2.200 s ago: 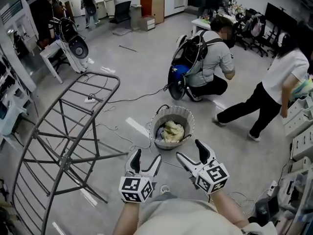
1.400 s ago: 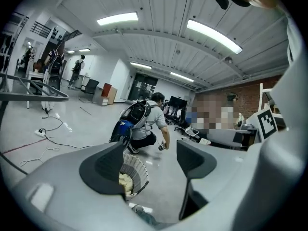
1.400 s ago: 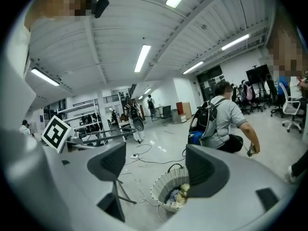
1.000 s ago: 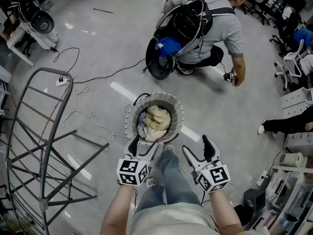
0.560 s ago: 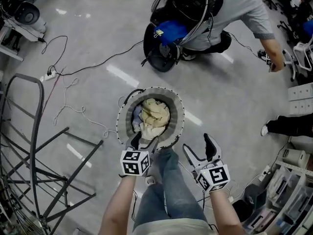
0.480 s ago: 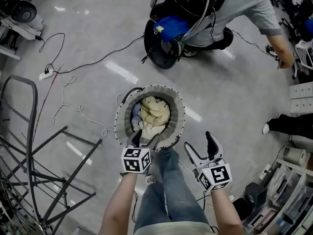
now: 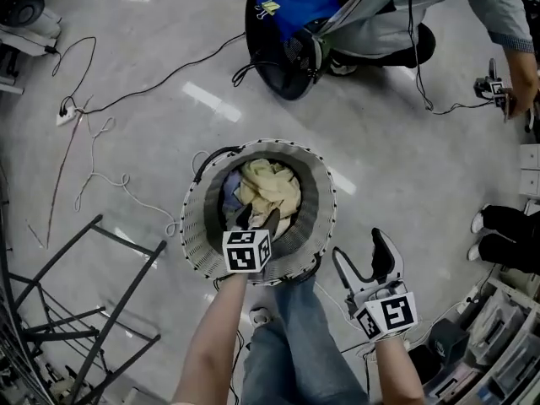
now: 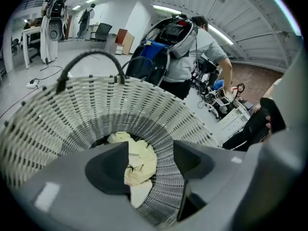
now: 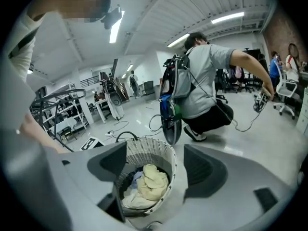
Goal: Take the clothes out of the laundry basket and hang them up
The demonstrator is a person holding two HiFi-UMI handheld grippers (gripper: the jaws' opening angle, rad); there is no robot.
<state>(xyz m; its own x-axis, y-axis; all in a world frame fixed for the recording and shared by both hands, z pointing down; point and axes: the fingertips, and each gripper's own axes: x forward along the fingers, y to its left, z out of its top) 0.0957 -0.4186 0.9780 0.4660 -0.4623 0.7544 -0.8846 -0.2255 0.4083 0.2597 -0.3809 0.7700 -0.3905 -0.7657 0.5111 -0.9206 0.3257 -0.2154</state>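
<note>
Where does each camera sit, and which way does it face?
Head view: on the person's head, facing down at the laundry basket; forearms, legs, left tool, right tool show.
Left gripper view: on left tool, facing into basket; its jaws, just closing slightly, frame the yellow garment, ungripped.
Right gripper view: on right tool, facing basket's side; open jaws show.
Shared: all see basket and garment.

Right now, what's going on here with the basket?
A person with a gripper in each hand stands over a white laundry basket of clothes. The left gripper reaches into it, jaws apart though just closing a little, the pale yellow garment showing between them, not gripped. The right gripper hangs open beside the basket.
</note>
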